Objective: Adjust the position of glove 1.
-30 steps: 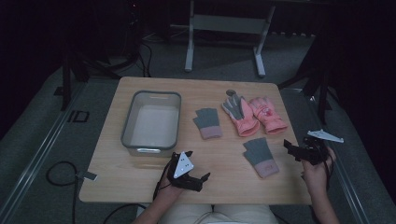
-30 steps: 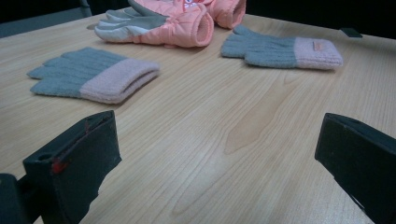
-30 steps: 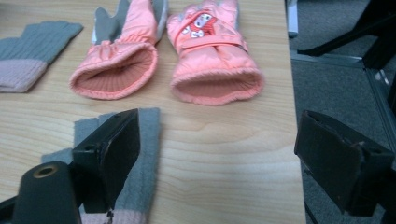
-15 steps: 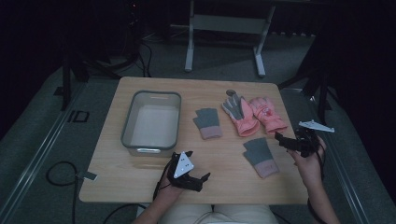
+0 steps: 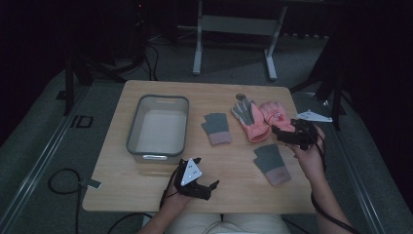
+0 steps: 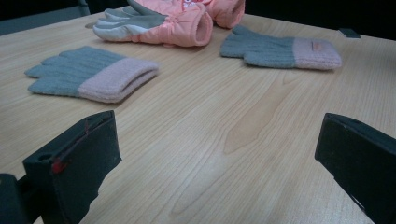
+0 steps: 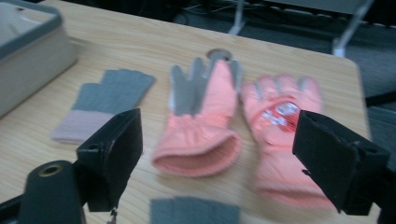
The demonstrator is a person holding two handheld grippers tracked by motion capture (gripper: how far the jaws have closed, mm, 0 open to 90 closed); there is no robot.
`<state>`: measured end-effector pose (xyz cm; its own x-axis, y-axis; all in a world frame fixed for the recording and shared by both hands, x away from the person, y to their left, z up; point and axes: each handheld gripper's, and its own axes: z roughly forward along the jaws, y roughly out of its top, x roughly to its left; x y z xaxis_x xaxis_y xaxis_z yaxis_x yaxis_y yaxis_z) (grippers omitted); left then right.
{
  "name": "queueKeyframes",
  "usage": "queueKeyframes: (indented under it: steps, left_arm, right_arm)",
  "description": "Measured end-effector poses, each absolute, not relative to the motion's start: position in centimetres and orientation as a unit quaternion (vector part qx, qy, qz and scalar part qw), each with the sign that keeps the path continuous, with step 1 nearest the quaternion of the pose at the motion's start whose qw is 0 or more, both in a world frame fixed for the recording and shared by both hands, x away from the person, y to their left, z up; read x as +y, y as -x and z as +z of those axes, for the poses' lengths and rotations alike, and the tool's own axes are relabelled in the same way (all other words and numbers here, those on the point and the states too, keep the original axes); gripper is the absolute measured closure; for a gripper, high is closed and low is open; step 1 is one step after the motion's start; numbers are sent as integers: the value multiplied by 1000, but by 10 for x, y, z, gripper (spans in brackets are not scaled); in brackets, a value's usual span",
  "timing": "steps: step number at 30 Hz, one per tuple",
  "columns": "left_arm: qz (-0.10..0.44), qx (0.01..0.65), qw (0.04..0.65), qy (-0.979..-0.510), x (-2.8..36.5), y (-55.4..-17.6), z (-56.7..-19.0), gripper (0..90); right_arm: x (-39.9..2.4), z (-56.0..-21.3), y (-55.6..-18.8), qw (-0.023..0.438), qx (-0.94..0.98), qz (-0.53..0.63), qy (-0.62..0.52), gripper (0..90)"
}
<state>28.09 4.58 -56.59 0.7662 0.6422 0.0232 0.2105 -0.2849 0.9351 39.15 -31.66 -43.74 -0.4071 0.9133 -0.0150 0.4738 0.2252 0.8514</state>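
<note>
The left gripper (image 5: 210,185) rests low over the wooden table (image 5: 146,185) near its front edge, jaws spread wide with nothing between them. In its own view bare wood lies between the jaws; ahead and to the left of them lies a grey knit glove with a pink cuff (image 6: 91,77), ahead and to the right a second grey knit glove (image 6: 280,49), and beyond both the pink padded gloves.

The right gripper (image 5: 282,132) is held up off the table at the right side, jaws also wide apart and empty. In its view a pink ski glove with a grey palm (image 7: 201,121) lies ahead between the jaws, cuff opening toward the camera — just right of it, a second pink ski glove (image 7: 285,135) with a printed patch runs partly behind the right jaw. The two look to be touching, though the frame is blurred.

A grey-rimmed plastic bin (image 5: 158,127) stands beyond the left gripper, well apart from the gloves.
</note>
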Motion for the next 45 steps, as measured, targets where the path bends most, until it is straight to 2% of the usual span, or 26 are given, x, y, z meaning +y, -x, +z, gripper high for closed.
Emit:
queueKeyframes:
  steps: [8,21,28,36,45]
  left_arm:
    - [209,271,532,-774,45,-279,-566,0]
    - [206,270,533,-775,46,-280,-566,0]
    - [203,270,534,-775,46,-280,-566,0]
    - [208,269,534,-774,46,-279,-566,0]
    - [205,270,537,-773,46,-279,-566,0]
  right_arm:
    - [-288,-436,-405,251,755,413,-443,240]
    - [-238,-443,-425,233,778,423,-403,312]
    - [-210,-456,-433,223,793,422,-378,384]
    - [-178,-482,-452,186,810,413,-371,436]
    - [-154,-503,-472,180,824,389,-371,513]
